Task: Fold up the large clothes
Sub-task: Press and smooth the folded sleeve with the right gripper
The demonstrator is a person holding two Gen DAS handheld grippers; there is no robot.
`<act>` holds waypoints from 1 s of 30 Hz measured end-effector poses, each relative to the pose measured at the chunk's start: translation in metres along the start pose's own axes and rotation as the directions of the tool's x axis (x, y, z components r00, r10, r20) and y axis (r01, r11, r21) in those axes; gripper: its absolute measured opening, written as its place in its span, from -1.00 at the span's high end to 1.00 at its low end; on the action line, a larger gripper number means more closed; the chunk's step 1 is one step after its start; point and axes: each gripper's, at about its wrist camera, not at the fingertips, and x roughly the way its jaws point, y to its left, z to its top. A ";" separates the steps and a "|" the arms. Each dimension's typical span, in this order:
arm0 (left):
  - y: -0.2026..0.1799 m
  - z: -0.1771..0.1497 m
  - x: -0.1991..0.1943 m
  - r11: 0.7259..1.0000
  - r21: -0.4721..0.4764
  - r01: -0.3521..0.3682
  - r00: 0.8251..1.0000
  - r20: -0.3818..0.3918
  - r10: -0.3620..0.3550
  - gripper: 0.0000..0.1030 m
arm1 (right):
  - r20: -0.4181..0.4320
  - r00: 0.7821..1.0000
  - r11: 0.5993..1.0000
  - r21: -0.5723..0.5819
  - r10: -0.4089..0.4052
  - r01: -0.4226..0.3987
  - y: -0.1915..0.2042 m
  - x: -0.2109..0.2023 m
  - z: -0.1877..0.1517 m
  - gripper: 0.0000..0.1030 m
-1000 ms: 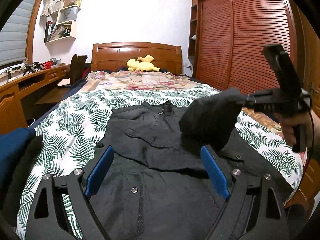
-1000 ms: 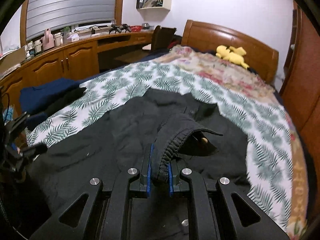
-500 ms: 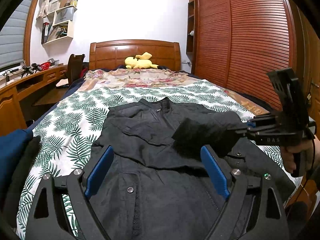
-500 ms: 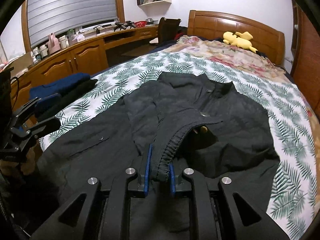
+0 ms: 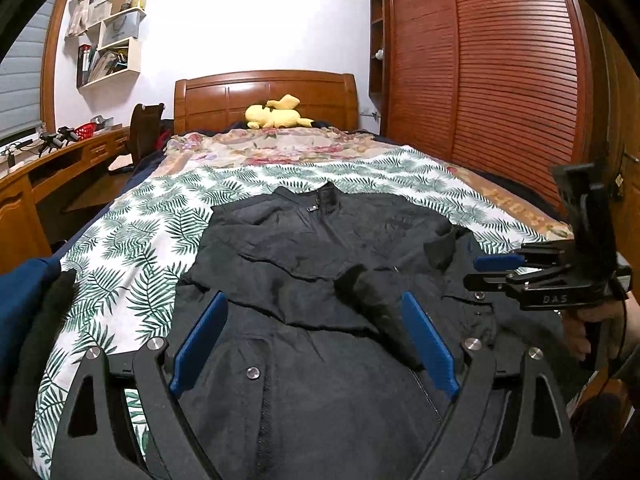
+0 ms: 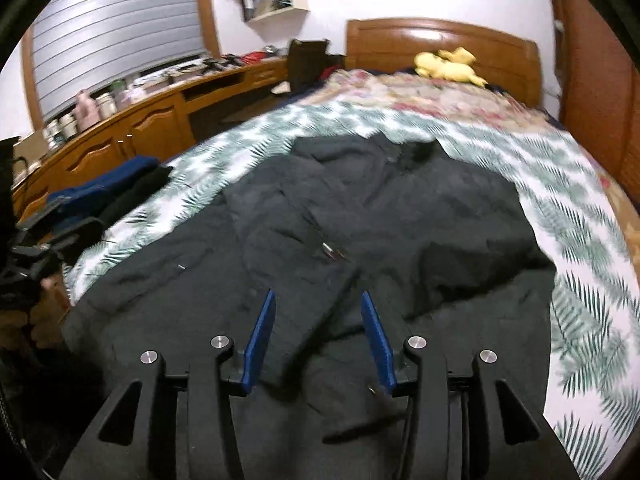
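Note:
A large black jacket [image 5: 320, 264] lies spread on the bed with its collar toward the headboard; it also shows in the right wrist view [image 6: 400, 216]. Both sleeves lie folded in across its front, the right sleeve's cuff [image 5: 368, 296] near the middle. My left gripper [image 5: 316, 340] is open and empty, low over the jacket's lower front. My right gripper [image 6: 318, 336] is open and empty just above the jacket; it also shows from the side in the left wrist view [image 5: 496, 270], at the jacket's right edge.
The bed has a palm-leaf sheet [image 5: 132, 248] and a floral cover [image 5: 280, 148] behind. A yellow plush toy [image 5: 276, 114] sits by the headboard. Folded navy and black clothes [image 6: 108, 192] lie at the bed's left edge. A wooden desk [image 6: 132, 128] runs left; a wardrobe [image 5: 500, 80] stands right.
My right gripper carried the right sleeve across and down onto the jacket's front, then opened and let it go. The left gripper stayed open and barely moved.

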 end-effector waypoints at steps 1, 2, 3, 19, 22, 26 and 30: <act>-0.003 -0.001 0.002 1.000 0.006 0.005 1.000 -0.008 -0.005 -0.73 | -0.005 1.000 1.000 0.008 -0.019 0.019 -0.003 0.002 -0.004 0.10; -0.006 -0.003 0.003 1.000 0.013 0.009 1.000 -0.014 -0.008 -0.73 | -0.011 0.999 0.999 0.019 -0.041 0.041 -0.008 0.004 -0.009 0.10; -0.010 -0.004 0.006 1.000 0.022 0.012 1.000 -0.022 -0.012 -0.73 | -0.015 0.998 0.998 0.026 -0.058 0.058 -0.011 0.005 -0.013 0.10; -0.073 -0.017 0.040 0.985 0.064 0.158 0.979 -0.139 -0.148 -0.52 | -0.021 0.990 0.987 0.076 -0.141 0.142 -0.009 -0.011 -0.040 0.10; -0.087 -0.017 0.048 0.980 0.076 0.184 0.972 -0.165 -0.170 -0.31 | -0.039 0.989 0.987 0.071 -0.142 0.144 -0.016 -0.012 -0.050 0.10; -0.108 -0.019 0.061 0.972 0.101 0.211 0.961 -0.202 -0.188 -0.19 | -0.060 0.988 0.987 0.078 -0.139 0.144 -0.026 -0.014 -0.058 0.10; -0.122 -0.024 0.072 0.966 0.124 0.227 0.951 -0.244 -0.192 -0.19 | -0.072 0.989 0.987 0.092 -0.127 0.133 -0.030 -0.016 -0.063 0.10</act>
